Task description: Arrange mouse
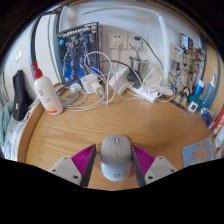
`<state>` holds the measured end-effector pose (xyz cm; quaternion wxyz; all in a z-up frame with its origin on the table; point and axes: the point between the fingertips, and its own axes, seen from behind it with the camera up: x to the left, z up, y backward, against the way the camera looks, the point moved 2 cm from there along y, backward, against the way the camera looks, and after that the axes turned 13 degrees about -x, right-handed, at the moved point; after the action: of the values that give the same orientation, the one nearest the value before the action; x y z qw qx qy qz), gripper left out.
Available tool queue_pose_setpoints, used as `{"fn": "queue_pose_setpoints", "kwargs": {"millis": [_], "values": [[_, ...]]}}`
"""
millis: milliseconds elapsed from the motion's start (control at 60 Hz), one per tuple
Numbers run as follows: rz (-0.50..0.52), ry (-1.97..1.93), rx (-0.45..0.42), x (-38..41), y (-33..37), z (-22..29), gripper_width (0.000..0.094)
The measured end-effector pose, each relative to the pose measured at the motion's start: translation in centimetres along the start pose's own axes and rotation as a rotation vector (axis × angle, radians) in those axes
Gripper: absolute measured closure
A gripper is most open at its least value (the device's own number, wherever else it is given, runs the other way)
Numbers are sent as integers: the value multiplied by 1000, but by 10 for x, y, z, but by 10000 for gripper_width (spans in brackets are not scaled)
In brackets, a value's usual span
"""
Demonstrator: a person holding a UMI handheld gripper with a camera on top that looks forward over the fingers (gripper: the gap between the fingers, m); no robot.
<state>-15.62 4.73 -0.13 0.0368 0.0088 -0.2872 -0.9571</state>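
Currently straddling a grey mouse (116, 157) on the wooden tabletop (130, 122), jaws apart, purple pads (75, 161) flanking it, gaps seemingly remaining either side. Judging placement as unfinished or just ending. Lying beyond: tangled cables (110, 82), white bottle (46, 93).

The gripper (115, 160) points forward and slightly down over the desk, with its two fingers spread apart. The left finger (72, 166) and the right finger (155, 164) each show a magenta pad on the inner face. The mouse (116, 156) lies between them, resting on the desk.
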Motion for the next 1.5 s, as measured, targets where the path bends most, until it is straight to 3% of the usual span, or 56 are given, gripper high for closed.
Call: {"fn": "queue_pose_setpoints", "kwargs": {"millis": [33,67,167,333,617,733,933,1067,1183,1283,1500], "values": [[-9,-6,-2,-1,0,0,291],[-22,-11,-5,-2,-1,0,418],[-23,7,-9,0,0,0,444],[-23,29,-12,4,-1,-1,594],[143,78,13,6,4,5,595],[199,90,-73,-12,43,52,596],[145,93,-283,-120,130,156,597],[45,96,-333,-213,162,180,598],[-25,69,-305,-280,161,153,599],[-71,56,-221,-317,144,100,600],[-71,44,-22,-337,112,-15,598]]}}
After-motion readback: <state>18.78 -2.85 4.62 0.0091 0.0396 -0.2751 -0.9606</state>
